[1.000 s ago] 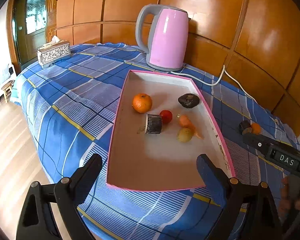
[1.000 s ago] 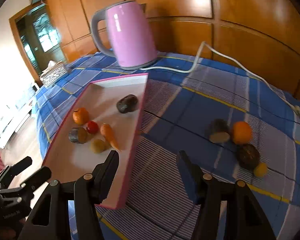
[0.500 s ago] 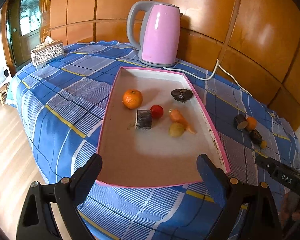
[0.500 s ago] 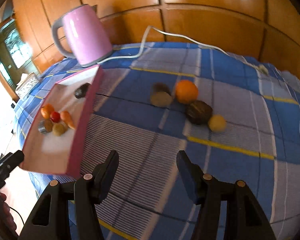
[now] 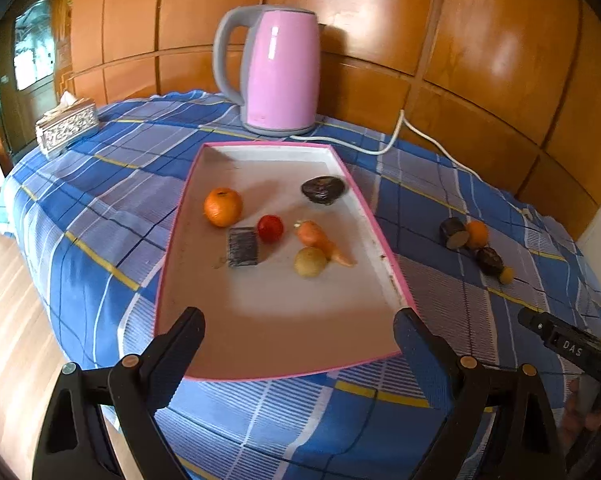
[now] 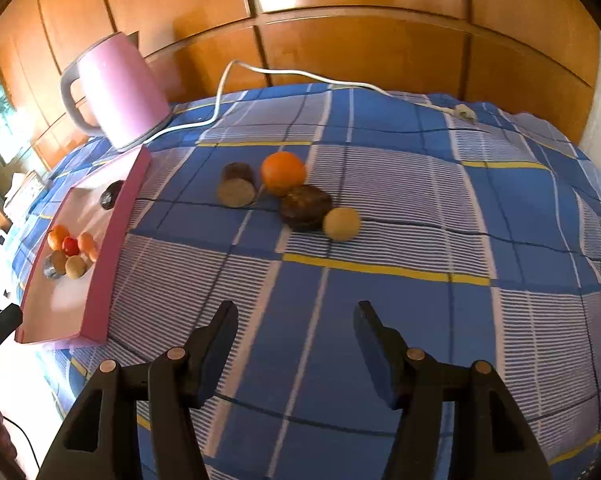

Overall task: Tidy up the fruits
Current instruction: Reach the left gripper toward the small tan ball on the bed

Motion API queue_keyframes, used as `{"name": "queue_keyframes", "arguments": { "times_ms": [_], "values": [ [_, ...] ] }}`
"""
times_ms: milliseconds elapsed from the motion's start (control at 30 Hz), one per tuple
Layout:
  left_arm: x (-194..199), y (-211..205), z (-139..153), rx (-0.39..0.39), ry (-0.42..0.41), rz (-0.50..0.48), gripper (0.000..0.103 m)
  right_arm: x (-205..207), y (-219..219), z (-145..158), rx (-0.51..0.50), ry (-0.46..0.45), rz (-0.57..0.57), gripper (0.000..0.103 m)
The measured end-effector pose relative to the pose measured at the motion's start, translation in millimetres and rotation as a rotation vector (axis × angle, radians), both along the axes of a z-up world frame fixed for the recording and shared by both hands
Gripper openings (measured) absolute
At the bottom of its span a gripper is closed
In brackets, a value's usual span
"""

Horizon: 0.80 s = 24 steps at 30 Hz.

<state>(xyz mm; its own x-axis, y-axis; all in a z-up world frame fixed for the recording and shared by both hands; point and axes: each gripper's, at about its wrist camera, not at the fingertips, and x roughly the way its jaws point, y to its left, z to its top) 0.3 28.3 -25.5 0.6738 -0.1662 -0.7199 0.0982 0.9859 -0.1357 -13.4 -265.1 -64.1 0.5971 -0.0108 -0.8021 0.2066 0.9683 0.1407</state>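
Note:
A pink-rimmed white tray [image 5: 268, 340] lies on the blue checked cloth and holds an orange [image 5: 223, 207], a red tomato [image 5: 270, 228], a carrot [image 5: 320, 242], a yellowish round fruit [image 5: 310, 262], a dark cut piece [image 5: 242, 247] and a dark fruit [image 5: 323, 190]. My left gripper [image 5: 298, 338] is open and empty over the tray's near edge. On the cloth to the tray's right lie an orange [image 6: 283, 172], a dark cut piece [image 6: 237, 189], a dark brown fruit [image 6: 306, 207] and a small yellow fruit [image 6: 341, 223]. My right gripper [image 6: 296, 336] is open and empty, well short of them.
A pink electric kettle [image 5: 278, 70] stands behind the tray, its white cord [image 6: 284, 76] trailing right along the wooden wall. A tissue box [image 5: 66, 128] sits at the far left. The bed edge drops to a wood floor [image 5: 8, 320] on the left.
The right gripper has swung right, from the tray's edge to face the loose fruits on the cloth. The left gripper has turned slightly but stays over the tray's near edge. Both stay open.

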Motion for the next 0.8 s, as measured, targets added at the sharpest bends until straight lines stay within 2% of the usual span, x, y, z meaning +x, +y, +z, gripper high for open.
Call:
{"name": "queue_keyframes", "arguments": {
  "times_ms": [400,800],
  "values": [
    [9.4,-35.1,9.5,-0.003,0.002,-0.116,0.096,-21.5,-46.1,-1.0,-0.053,0.008,-0.148,0.061],
    [19.7,-97.7,11.4,-0.010,0.030,-0.312,0.094,-36.7,-83.1,-3.2,-0.076,0.014,-0.270,0.061]
  ]
}}
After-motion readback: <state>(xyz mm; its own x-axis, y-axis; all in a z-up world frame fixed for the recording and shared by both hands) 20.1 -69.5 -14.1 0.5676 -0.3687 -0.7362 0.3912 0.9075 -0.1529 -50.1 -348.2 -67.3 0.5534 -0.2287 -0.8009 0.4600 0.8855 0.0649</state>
